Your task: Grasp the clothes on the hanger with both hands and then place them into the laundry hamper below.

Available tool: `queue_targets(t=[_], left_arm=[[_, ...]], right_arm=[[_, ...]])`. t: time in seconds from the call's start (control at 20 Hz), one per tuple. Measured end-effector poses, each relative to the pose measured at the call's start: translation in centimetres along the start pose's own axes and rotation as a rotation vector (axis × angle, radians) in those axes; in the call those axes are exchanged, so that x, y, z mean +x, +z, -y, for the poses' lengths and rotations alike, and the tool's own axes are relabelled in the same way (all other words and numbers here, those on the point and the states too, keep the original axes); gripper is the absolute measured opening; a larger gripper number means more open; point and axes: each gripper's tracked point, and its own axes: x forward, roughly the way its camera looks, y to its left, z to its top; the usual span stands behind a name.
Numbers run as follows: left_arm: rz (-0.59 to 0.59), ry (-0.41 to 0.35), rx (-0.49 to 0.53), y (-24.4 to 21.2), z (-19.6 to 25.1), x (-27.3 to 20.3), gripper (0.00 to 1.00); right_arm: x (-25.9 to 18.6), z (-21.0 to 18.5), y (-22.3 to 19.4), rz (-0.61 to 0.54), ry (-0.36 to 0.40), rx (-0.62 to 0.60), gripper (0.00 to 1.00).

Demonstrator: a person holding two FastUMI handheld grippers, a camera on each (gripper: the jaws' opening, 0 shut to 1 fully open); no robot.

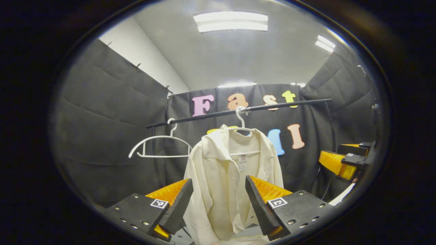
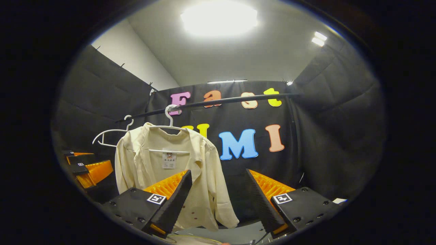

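Ahead of both spread tongs hangs shirt.

left gripper: black screwed plates, square tag each | right gripper: same (ribbed finger faces)

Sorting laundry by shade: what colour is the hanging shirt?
Plain cream shirt, no pattern; best seen in the right gripper view.

Cream shirt: hem cut off at the lower edge of the left gripper view. Its neck label is too small to read. Right gripper: cut off at the edge, so its jaws' stance cannot be told.
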Motion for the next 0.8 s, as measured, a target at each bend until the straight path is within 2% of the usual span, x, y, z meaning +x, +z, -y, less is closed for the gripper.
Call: queue_targets(t=[0.8], left_arm=[[-0.024, 0.136, 0.079, -1.5, 2.5, 10.7, 0.9]], right_arm=[[14.0, -3.2, -2.2, -0.03, 0.209, 0.081, 0.97]])
